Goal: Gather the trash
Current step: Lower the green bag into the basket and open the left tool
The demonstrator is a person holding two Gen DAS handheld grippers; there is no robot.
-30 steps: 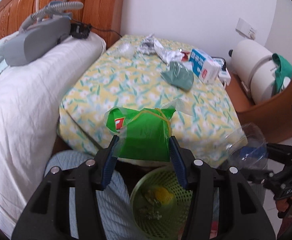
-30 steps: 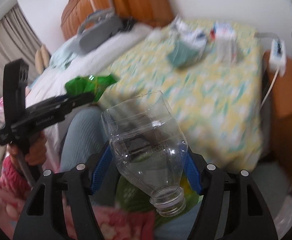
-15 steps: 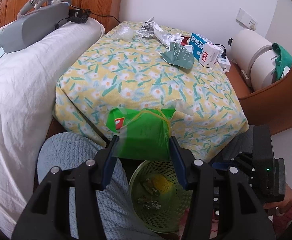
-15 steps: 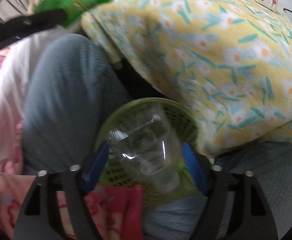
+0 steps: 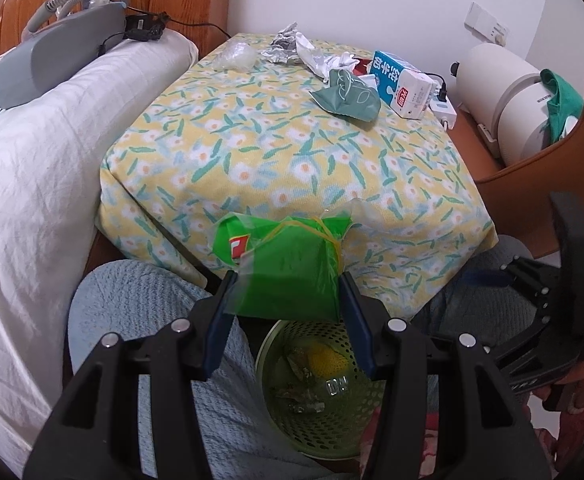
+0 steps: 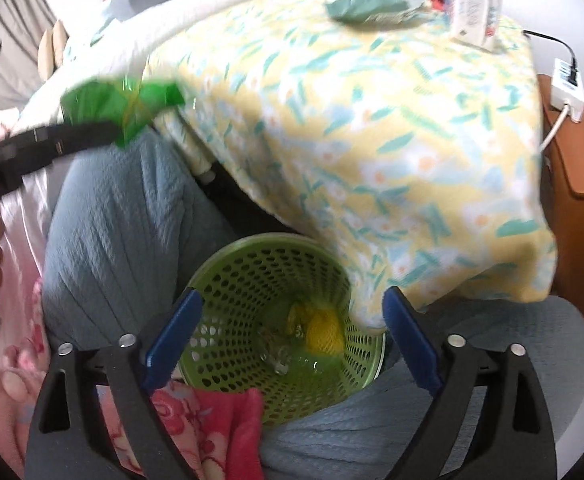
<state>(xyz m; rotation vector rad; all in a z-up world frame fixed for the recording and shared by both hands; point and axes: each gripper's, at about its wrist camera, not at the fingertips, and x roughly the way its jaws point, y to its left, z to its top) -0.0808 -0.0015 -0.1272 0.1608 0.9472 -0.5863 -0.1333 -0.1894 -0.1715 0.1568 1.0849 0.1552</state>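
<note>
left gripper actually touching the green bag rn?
Touching. The left wrist view shows the left gripper with both blue fingers pressed against the sides of the green bag, holding it above the basket.

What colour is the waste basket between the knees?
Green, with a perforated wall; the waste basket shows best in the right wrist view.
</note>
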